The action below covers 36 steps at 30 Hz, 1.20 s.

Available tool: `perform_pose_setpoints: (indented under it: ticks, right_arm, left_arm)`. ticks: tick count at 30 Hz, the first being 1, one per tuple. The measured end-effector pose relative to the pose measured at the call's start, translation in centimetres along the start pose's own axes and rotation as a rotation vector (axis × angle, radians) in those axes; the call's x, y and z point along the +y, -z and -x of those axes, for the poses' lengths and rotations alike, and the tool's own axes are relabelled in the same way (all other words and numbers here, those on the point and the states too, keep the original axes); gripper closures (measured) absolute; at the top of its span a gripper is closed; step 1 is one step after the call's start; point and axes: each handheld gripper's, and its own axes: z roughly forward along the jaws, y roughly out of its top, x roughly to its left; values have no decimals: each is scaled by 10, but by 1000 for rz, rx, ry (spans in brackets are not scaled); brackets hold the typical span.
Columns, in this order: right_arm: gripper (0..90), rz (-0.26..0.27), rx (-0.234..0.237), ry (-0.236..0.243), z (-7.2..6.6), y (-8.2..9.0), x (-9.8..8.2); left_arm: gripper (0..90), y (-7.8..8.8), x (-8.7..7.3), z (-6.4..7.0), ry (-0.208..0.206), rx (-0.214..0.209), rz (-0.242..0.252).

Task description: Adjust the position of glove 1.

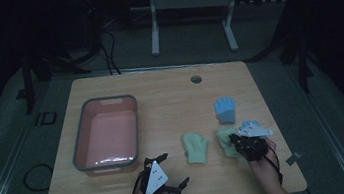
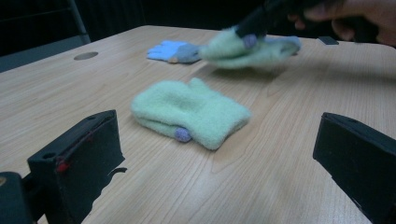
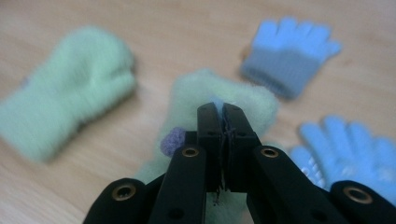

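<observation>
With your right gripper (image 3: 223, 109) pinching the green mitten (image 3: 205, 88) nearest the pink tub (image 1: 105, 132) side's twin, lift it cleanly while your left gripper (image 1: 165, 171) waits spread.

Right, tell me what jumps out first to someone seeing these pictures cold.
The right gripper stands out, shut on a fuzzy green mitten near the table's right front, between a second green mitten and two blue gloves. Next, the pink basin with its grey rim, on the table's left half. The left gripper waits open at the front edge.
</observation>
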Motion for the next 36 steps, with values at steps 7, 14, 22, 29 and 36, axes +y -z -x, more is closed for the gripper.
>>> perform_pose_setpoints:
  ticks: [7,14,22,29,36]
  right_arm:
    - [873,62,-18,-47,-16,15,35]
    - [874,85,9,-57,-47,11,58]
    - [874,61,19,-43,-79,-1,67]
    - [874,21,21,-35,-97,-15,60]
    - [873,-20,32,-46,-100,-30,49]
  left_arm:
    - [12,0,0,0,1,-2,-1]
    - [12,0,0,-1,3,-3,6]
    - [12,1,0,-1,5,-2,8]
    - [12,1,0,-1,6,-3,10]
    - [12,1,0,-1,9,-5,8]
